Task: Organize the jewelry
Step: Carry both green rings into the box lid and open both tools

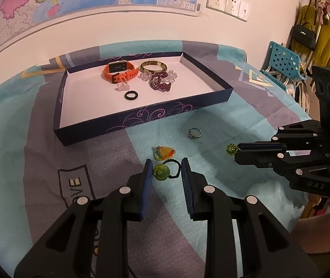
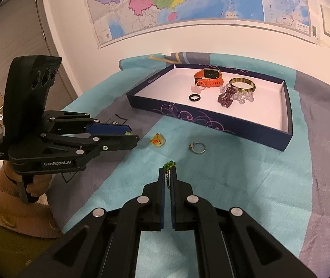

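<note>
**Two Grippers, Two Green Pieces**

The left gripper [image 1: 166, 172] is sitting around the green flower ring [image 1: 165, 172], low in the middle of the left view, jaws partly open and not pressing it. The right gripper [image 2: 167, 173] is pinching shut on the green bead charm [image 2: 169, 164]. The box [image 1: 141, 118] is lying farther up the frame, holding six pieces. One silver ring [image 1: 195, 132] and one orange piece [image 1: 165, 152] are waiting on the cloth.

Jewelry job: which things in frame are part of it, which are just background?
Job:
- tray holding orange watch, gold bangle, bead bracelets, black ring
- silver ring, orange-yellow charm, green flower ring on cloth
- green bead piece pinched by right gripper

Background:
- wall map
- sockets
- handbag
- blue chair
</note>
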Available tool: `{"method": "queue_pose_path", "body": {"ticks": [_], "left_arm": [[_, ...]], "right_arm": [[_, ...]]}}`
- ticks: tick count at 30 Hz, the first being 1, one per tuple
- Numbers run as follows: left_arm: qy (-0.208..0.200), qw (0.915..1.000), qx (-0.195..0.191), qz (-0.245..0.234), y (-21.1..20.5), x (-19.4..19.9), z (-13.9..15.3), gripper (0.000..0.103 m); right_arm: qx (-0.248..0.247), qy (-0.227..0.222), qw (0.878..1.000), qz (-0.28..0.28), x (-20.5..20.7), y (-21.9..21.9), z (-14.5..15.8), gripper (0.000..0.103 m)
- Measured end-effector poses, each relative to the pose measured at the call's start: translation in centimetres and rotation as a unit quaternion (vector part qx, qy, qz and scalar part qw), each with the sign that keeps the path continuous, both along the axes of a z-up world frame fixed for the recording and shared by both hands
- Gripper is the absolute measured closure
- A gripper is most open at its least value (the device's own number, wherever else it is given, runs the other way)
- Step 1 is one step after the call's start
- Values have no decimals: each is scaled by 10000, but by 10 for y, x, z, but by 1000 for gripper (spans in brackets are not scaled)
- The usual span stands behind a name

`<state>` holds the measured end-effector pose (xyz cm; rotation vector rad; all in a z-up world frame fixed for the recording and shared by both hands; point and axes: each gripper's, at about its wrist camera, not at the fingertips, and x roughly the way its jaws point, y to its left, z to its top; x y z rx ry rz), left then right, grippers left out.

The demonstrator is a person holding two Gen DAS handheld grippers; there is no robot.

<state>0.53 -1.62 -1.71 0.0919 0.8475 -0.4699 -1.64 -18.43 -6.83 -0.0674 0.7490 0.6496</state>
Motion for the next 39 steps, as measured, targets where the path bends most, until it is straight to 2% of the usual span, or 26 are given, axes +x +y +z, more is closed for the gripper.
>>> {"method": "queue_pose_path", "body": {"ticks": [21, 39], "left_arm": [[-237, 9996, -159, 77, 1, 12, 19, 78], [-385, 9991, -125, 126, -2, 30, 31, 78]], "right_arm": [[72, -251, 9996, -80, 21, -2, 19, 100], [77, -411, 9989, -192, 41, -6, 30, 100]]}}
